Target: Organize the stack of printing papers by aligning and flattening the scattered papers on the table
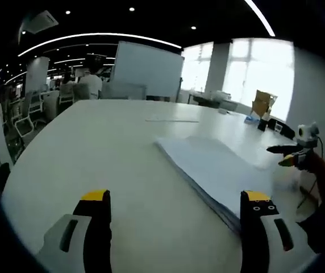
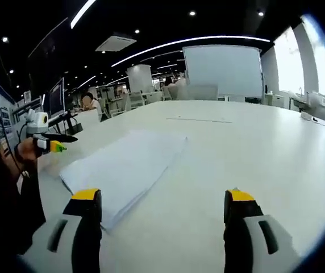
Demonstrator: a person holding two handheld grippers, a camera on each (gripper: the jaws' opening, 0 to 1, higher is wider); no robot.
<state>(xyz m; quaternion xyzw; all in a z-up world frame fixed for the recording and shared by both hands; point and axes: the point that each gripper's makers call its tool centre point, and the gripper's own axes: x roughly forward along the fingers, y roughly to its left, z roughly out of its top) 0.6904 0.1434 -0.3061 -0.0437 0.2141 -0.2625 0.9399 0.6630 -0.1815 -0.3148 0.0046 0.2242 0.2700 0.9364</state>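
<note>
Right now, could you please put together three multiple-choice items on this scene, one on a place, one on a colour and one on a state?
1. Where does the stack of papers lie in the left gripper view?
A. Left of both jaws
B. Toward the right jaw, on the white table
C. On a chair

2. What colour are the tips of the left gripper?
A. Yellow
B. Red
C. Blue

3. How do the jaws of the right gripper stand?
A. Shut on the papers
B. Shut on nothing
C. Wide apart, holding nothing

Answers:
1. B, the stack runs down to the right jaw and lies flat on the tabletop.
2. A, both jaw tips carry yellow caps.
3. C, bare table shows between the jaws, and the stack lies by the left jaw only.
</note>
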